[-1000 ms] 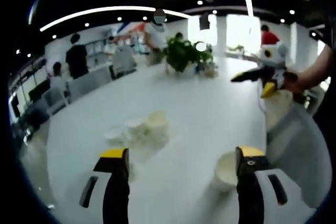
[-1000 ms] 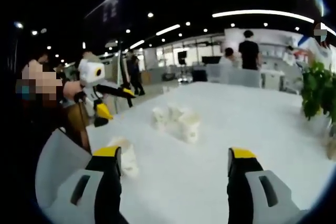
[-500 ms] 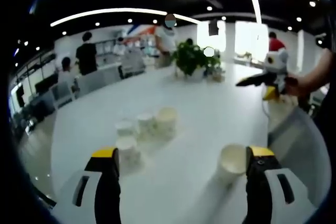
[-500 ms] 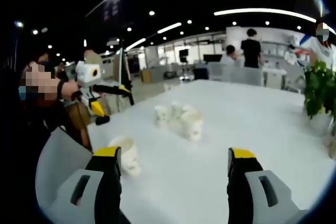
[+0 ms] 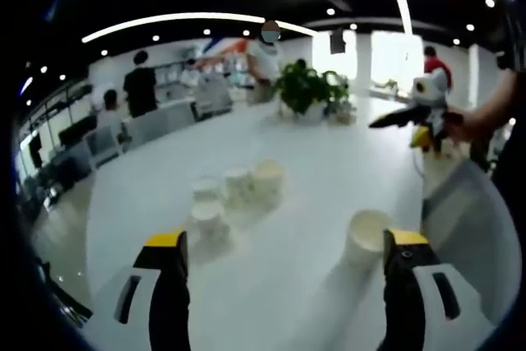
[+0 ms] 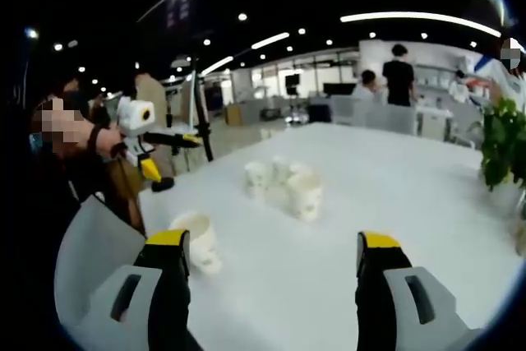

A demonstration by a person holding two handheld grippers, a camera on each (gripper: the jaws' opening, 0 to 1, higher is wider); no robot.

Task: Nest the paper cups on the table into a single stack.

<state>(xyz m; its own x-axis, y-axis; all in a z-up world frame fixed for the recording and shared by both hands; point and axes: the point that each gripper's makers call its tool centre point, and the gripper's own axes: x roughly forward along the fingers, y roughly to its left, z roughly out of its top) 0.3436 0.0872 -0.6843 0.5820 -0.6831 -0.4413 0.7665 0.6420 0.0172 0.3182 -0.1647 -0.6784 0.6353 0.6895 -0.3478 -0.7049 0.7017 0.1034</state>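
Several white paper cups [image 5: 238, 189] stand close together mid-table, one of them [image 5: 207, 218] nearer to me. A single cup [image 5: 366, 238] stands apart, just inside my right-hand jaw. My left gripper [image 5: 285, 240] is open above the near table with nothing between its jaws. In the right gripper view the same cluster [image 6: 288, 182] sits ahead and the lone cup [image 6: 197, 240] is by the left-hand jaw. My right gripper [image 6: 273, 240] is open and holds nothing. Each gripper shows in the other's view, the right gripper [image 5: 419, 117] and the left gripper [image 6: 152, 141], both held up off the table.
The white table [image 5: 329, 170] runs far back to a potted plant [image 5: 308, 88], which also stands at the right edge [image 6: 503, 141]. A grey chair back [image 5: 468, 228] stands at the near table edge [image 6: 94, 252]. People and chairs are at the far end.
Both views have shifted a little with the hands and the left one has steadied. The cups have stayed where they were on the table. Both grippers have stayed open.
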